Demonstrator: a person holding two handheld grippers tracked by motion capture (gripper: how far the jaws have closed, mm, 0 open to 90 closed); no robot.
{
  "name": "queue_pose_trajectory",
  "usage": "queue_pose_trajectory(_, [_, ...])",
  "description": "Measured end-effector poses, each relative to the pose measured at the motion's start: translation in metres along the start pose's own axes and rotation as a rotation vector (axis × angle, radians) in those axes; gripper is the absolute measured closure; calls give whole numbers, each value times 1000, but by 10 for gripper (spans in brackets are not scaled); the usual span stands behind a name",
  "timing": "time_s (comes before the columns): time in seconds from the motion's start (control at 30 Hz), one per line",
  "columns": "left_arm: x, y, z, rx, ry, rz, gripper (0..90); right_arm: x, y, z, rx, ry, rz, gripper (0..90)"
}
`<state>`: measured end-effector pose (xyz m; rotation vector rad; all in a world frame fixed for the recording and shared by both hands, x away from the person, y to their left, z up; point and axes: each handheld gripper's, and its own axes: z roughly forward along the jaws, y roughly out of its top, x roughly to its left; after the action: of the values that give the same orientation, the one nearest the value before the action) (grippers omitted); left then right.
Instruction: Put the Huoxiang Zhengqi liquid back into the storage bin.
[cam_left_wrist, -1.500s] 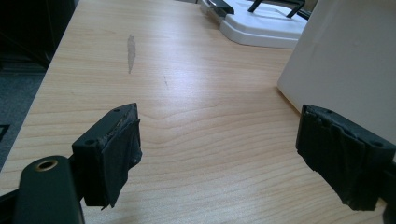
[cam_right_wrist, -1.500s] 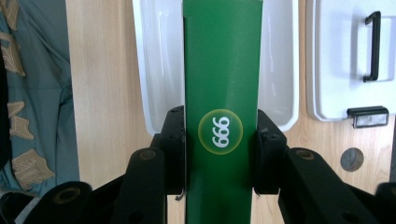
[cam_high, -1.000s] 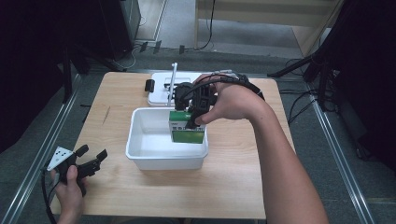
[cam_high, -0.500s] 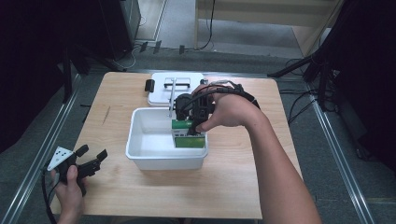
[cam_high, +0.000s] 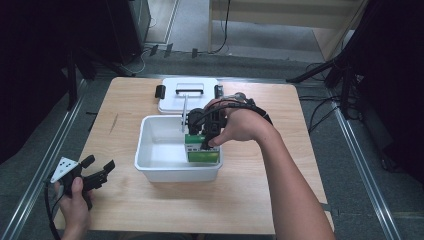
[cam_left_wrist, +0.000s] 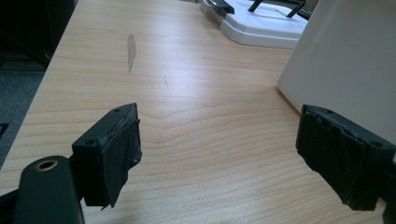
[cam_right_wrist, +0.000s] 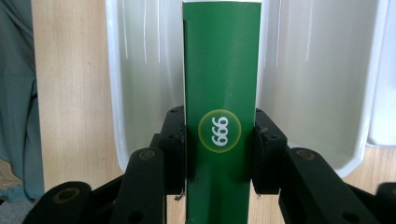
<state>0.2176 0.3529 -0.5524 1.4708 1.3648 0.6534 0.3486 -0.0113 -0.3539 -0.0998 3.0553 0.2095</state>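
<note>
Presently, at the near left corner of the pale wooden bench (cam_high: 250, 200), the left gripper (cam_high: 95, 172) is held low with its jaws set wide apart and nothing between them; in the left gripper view only bare wood is framed between them, with the outer wall of the white rectangular plastic tub (cam_left_wrist: 345, 65) just beside the right jaw.

Further in, the right gripper (cam_high: 205, 131) is seen with its jaws clamped on the two narrow sides of the green rectangular carton marked "999" (cam_right_wrist: 219, 84). The carton (cam_high: 202, 150) is held at the right end of the tub (cam_high: 150, 167), inside its walls. Whether its lower end rests on the tub floor cannot be told.

The step in hand is judged to be the setting of the carton into the tub. It is advised that the carton be kept square to the right wall, that contact with the floor be felt before the jaws are parted, and that the gripper be drawn straight up so that the carton is not tipped.

Beyond the tub, a white plastic lid with black latches and a handle (cam_high: 187, 95) lies flat on the bench, apart from the work.
</note>
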Motion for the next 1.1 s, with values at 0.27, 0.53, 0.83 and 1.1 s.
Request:
queue_pose_trajectory(0.27, [0,0,0,2,-1,4,146,-2,-2,16,3,6,-1,641])
queue_pose_trajectory(0.53, [0,0,0,0,-1,2,147,-3,-3,31,11,16,-4,640])
queue_pose_trajectory(0.83, [0,0,0,0,-1,4,147,-3,-5,36,-4,19,15,606])
queue_pose_trajectory(1.1, [0,0,0,1,1,5,147,0,-7,26,-32,3,97,400])
